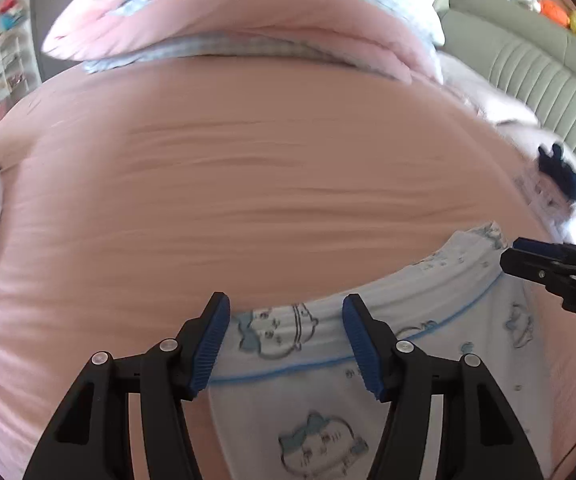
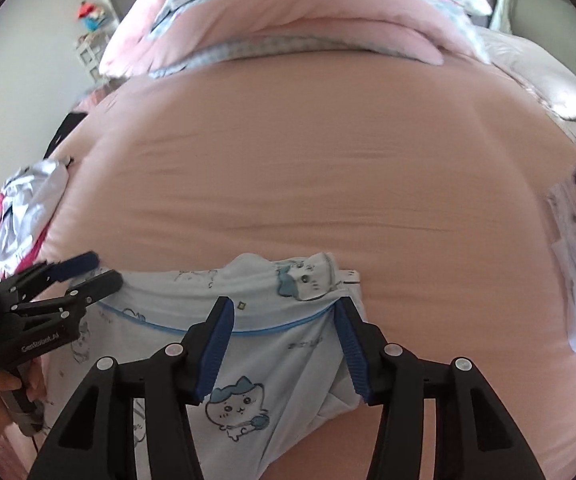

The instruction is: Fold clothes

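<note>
A pale blue cotton garment printed with cartoon cats (image 1: 319,432) lies at the near edge of the pink bedsheet (image 1: 248,200). Left gripper (image 1: 286,344) and right gripper (image 2: 284,346) both stand with fingers apart, straddling its piped top hem.

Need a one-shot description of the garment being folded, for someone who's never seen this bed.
Start at the pink bedsheet that covers the bed, then drop to its near edge. There lies a pale blue garment between the two open hand-held grippers, left and right. Its cartoon cat print and bright blue piping set it apart from the white-and-magenta clothes pile on the left.
</note>
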